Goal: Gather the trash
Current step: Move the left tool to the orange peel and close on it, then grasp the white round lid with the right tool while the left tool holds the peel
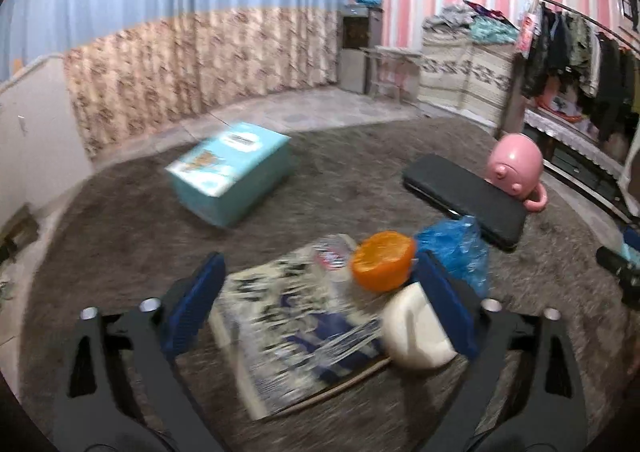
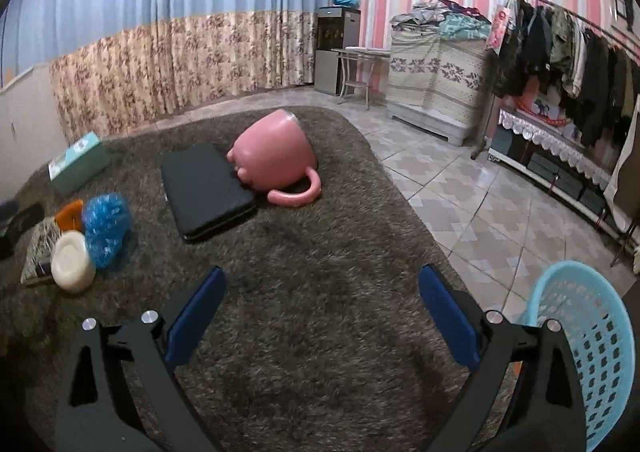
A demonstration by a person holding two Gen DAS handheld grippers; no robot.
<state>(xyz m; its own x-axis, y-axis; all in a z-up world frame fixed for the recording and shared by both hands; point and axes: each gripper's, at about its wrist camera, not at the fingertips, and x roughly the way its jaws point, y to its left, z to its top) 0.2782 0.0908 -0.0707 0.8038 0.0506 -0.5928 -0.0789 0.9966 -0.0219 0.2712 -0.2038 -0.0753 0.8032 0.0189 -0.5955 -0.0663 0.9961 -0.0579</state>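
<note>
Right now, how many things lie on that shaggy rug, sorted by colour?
Pink: 1, the mug
Black: 1, the flat case
Blue or teal: 2, the crumpled bag and the box
Orange: 1, the peel
White: 1, the round tub
Patterned: 1, the printed wrapper
Total: 7

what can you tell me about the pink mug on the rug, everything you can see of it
The pink mug is a rounded, glossy piece, ceramic or plastic by its look, shaped like a cartoon face with small bumps. It lies tipped on its side on the shaggy brown rug, its curved handle resting on the pile, its rim pointing up and away. Its face side touches the black case beside it. Neither gripper is near it.
</note>
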